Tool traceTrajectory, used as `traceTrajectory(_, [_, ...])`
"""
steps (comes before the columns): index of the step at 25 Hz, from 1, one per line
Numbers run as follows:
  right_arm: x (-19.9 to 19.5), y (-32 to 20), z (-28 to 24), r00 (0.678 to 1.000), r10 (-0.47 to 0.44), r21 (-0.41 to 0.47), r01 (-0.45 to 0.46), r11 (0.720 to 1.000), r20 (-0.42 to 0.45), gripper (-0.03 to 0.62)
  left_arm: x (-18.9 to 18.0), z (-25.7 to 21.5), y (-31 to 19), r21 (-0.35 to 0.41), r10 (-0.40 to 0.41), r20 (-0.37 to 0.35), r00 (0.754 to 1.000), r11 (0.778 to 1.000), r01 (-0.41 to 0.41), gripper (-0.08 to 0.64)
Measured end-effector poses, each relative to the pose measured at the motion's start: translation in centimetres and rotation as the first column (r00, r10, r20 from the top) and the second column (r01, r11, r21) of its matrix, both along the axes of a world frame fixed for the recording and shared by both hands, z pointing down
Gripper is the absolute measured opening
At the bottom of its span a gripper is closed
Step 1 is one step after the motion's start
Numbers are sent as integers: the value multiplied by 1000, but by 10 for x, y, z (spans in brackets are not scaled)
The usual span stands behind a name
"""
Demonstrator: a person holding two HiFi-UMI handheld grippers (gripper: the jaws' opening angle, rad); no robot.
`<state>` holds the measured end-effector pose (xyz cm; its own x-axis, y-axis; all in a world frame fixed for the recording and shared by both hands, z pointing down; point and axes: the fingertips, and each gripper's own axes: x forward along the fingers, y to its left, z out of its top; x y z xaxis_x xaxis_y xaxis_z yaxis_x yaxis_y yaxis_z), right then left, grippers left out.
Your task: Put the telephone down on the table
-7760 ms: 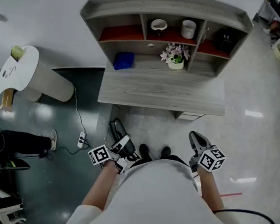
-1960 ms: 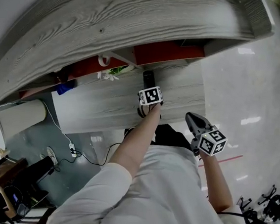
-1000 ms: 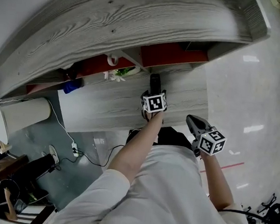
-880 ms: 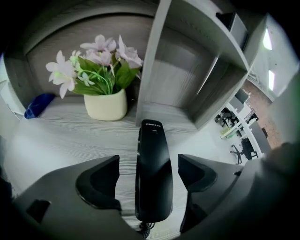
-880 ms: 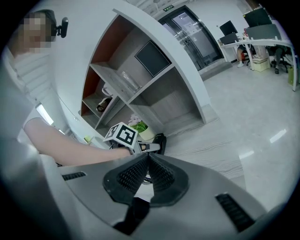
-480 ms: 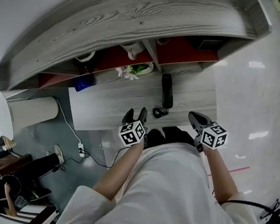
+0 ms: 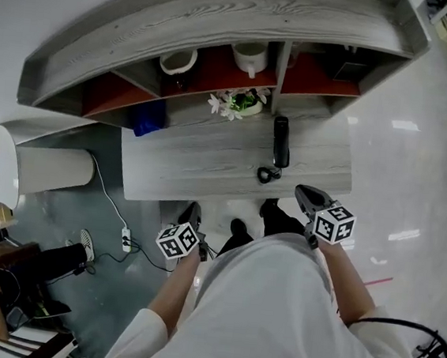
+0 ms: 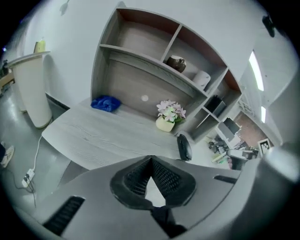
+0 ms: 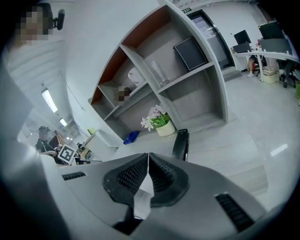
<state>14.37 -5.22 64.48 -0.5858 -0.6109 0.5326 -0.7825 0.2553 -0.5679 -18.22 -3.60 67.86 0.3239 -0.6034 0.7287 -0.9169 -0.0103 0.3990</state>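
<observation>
The black telephone handset (image 7: 280, 140) lies flat on the grey wooden table (image 7: 201, 168), its coiled cord (image 7: 265, 173) near the front edge. It also shows in the left gripper view (image 8: 184, 147) and the right gripper view (image 9: 180, 144). My left gripper (image 7: 192, 213) is off the table, low at the front left, well away from the phone. Its jaws have just closed and are shut with nothing between them (image 8: 151, 160). My right gripper (image 7: 309, 197) hovers at the table's front right corner, shut and empty (image 9: 148, 155).
A flower pot (image 7: 243, 105) and a blue cloth (image 7: 149, 119) sit at the back of the table under the shelf unit (image 7: 224, 23), which holds cups. A white cylinder stand (image 7: 50, 168) stands left; a power strip (image 7: 127, 240) lies on the floor.
The left gripper drew back from the phone to the lower left, off the table, and its jaws closed. The phone stays on the table. The right gripper shifted slightly.
</observation>
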Motion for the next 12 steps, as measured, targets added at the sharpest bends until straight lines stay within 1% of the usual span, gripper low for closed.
traceTrajectory(3, [-17,20,-5,1000,22,1,-22,1000,-4,20,-5,-12,17,34,80,-76,994,996,-77,9])
traceTrajectory(8, [-42,57,-22,998,57,8,-56,998,-26,20,-24,-21,51,44,170,-123,978,985,-165,9])
traceTrajectory(10, [-48,73,-30,997,73,22,-72,997,-37,20,-35,-27,63,59,193,-139,971,981,-186,9])
traceTrajectory(12, [-51,89,-36,994,103,37,-101,994,-44,20,-45,-32,73,62,186,-200,962,982,-177,9])
